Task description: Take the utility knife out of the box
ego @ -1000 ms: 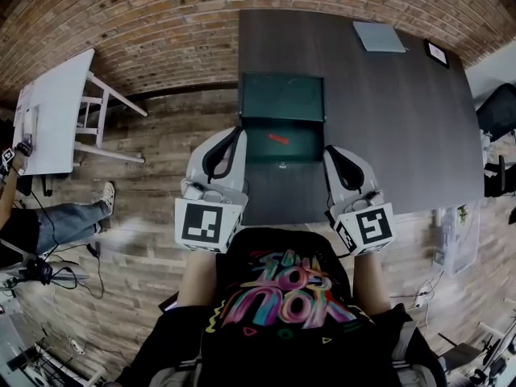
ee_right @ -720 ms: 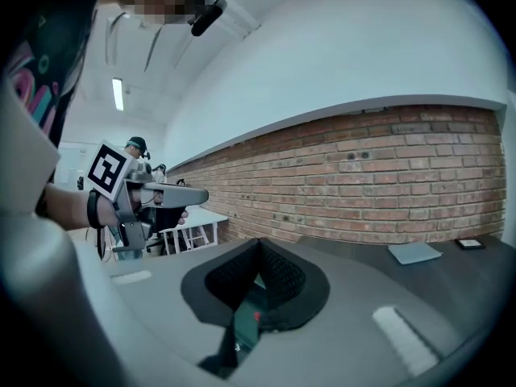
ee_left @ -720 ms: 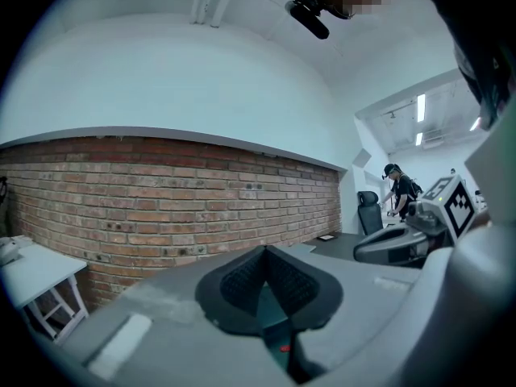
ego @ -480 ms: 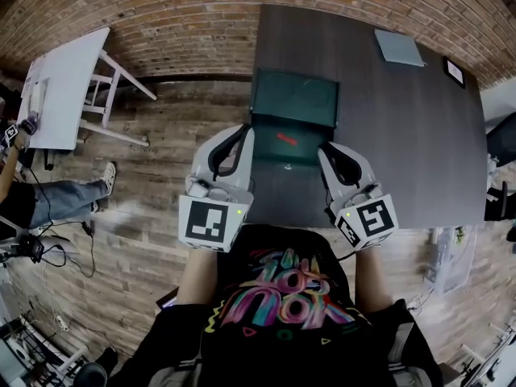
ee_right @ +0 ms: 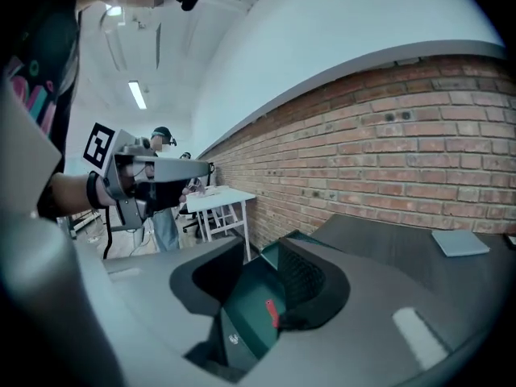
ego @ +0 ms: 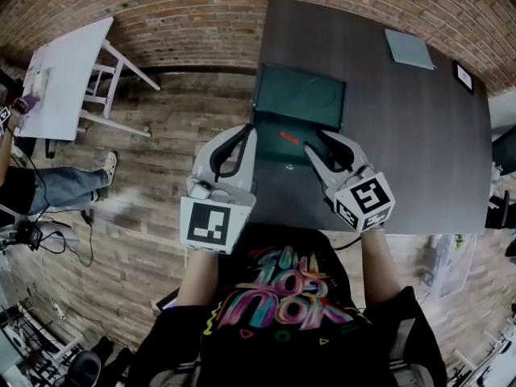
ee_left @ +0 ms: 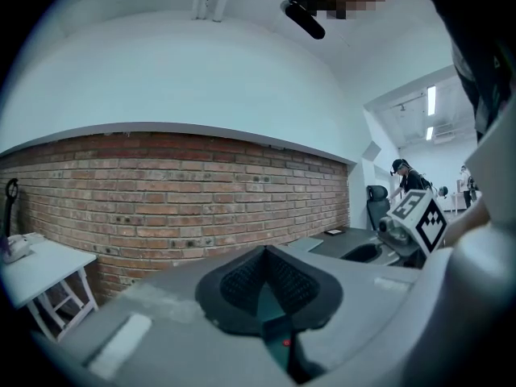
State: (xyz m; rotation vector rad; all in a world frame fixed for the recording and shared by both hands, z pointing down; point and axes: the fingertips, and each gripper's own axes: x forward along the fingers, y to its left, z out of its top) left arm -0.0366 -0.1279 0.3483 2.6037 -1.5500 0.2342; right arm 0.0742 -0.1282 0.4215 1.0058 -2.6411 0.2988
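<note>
The right gripper (ego: pixel 317 144), jaws just opened and empty, has swung in over the open box (ego: pixel 271 142). The red utility knife (ego: pixel 288 138) lies on the box floor at its 10 o'clock, so the reach looks begun. The clenched left gripper (ego: pixel 239 135) flanks the box's 9 o'clock wall at the table (ego: pixel 403 135) edge, and bare tabletop lies at 3 o'clock.

Small red utility knife (ego: pixel 288 138), lying flat inside open green box (ego: pixel 300 95), lid back

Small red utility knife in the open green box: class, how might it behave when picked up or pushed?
The small red utility knife looks tiny against the open green box, so probably light. It lies flat and slim, so likely stiff and unlikely to roll, though it may slide on the smooth-looking box floor.
</note>
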